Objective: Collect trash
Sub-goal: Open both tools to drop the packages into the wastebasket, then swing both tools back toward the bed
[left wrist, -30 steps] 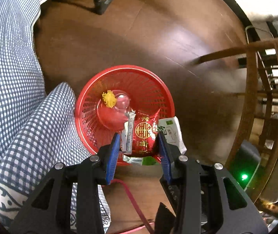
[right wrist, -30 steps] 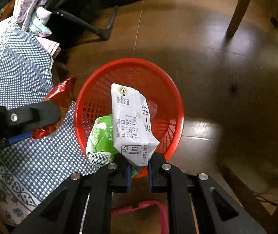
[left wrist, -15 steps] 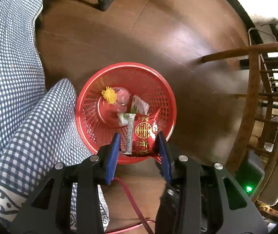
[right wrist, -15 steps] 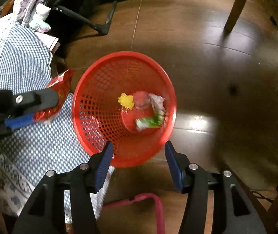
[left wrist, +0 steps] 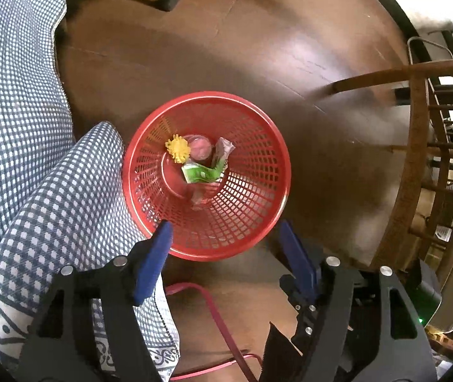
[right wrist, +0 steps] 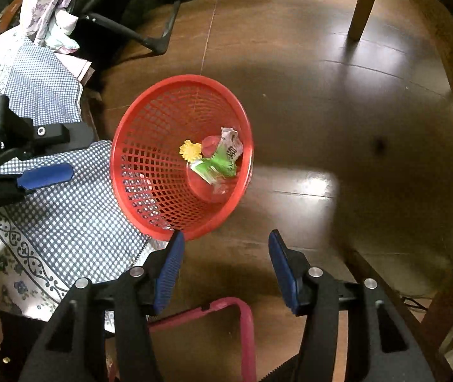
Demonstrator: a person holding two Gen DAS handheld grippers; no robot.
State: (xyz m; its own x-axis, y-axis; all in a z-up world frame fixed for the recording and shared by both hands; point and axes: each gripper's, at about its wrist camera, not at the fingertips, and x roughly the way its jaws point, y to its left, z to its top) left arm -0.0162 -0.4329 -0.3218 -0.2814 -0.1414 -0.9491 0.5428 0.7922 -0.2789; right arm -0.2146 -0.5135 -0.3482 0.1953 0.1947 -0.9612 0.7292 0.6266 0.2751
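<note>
Left wrist view: the left gripper (left wrist: 225,242) gapes wide, empty, above one red basket (left wrist: 258,222) holding a green-white carton (left wrist: 201,172).

Right wrist view: the right gripper (right wrist: 226,264) is equally spread, empty; the carton's (right wrist: 223,159) print is unreadable.

The mouth of the red basket (left wrist: 209,245) gapes open from above, with bare brown floor (right wrist: 322,121) to its far and right sides. The checked cloth (left wrist: 51,197) crowds its left rim; wooden chair legs (right wrist: 365,3) and a black stand (right wrist: 137,36) hem the edges.
</note>
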